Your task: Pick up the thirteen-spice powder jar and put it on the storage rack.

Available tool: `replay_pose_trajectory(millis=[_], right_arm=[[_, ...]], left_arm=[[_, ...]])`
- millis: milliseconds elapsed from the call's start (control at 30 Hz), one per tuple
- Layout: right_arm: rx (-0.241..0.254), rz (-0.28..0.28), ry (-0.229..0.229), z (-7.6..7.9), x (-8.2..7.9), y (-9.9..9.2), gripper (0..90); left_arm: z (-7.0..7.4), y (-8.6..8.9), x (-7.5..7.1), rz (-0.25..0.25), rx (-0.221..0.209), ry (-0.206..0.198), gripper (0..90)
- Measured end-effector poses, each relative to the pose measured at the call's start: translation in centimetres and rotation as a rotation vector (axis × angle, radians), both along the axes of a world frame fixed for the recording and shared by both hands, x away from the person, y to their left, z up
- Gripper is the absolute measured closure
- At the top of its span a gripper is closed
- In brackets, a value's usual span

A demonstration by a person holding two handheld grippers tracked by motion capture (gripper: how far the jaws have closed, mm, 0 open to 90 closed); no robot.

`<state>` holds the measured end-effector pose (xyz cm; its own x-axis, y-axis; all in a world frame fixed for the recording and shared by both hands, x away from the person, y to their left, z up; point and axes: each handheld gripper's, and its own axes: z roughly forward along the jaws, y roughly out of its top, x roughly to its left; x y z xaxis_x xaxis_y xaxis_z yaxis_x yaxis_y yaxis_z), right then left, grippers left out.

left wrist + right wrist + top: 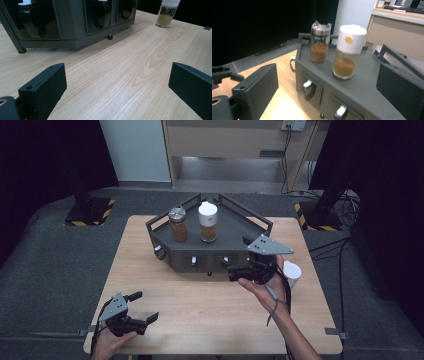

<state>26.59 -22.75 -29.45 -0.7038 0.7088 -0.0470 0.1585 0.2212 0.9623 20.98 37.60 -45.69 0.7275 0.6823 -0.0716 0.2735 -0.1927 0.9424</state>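
A dark grey rack [235, 227] stands at the back middle of the wooden table [200, 305]. On its top are a metal-lidded jar [178, 224] of brown powder and a white-lidded jar [208, 222] of brown powder. My right gripper [240, 257] is open in front of the rack's right end, empty. Its own view shows the metal-lidded jar [319, 45] and white-lidded jar [348, 52] ahead of the right gripper [327, 87]. My left gripper [144, 306] rests open near the front left edge, and this left gripper [117, 82] points over bare wood toward the rack [70, 22].
A third jar with a white cap [291, 272] stands on the table right of the right hand; the same jar [167, 13] holds yellowish powder. The rack front has drawers with metal handles [308, 86]. Dark floor surrounds the table.
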Motion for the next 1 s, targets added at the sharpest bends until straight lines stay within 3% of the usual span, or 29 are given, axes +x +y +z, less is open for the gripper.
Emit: replay_pose_trajectory(millis=[167, 400, 767, 1000], right_arm=[[0.004, 0.000, 0.020, -1.2, -1.2, -1.6, 3.9], [-0.028, -0.013, 0.051, -2.8, -2.5, -3.5, 4.0], [-0.014, -0.006, 0.085, -6.1, -4.0, -6.9, 4.1], [-0.004, -0.029, 0.110, -7.9, -5.2, -8.3, 4.2]], left_arm=[[-0.1, 0.1, 0.1, 0.000, -0.008, 0.004, 0.6], [-0.1, 0.1, 0.0, 0.002, -0.008, 0.005, 0.6], [-0.1, 0.1, 0.0, 0.003, -0.013, 0.006, 0.6], [-0.2, 0.1, 0.1, -0.002, -0.016, 0.004, 0.5]])
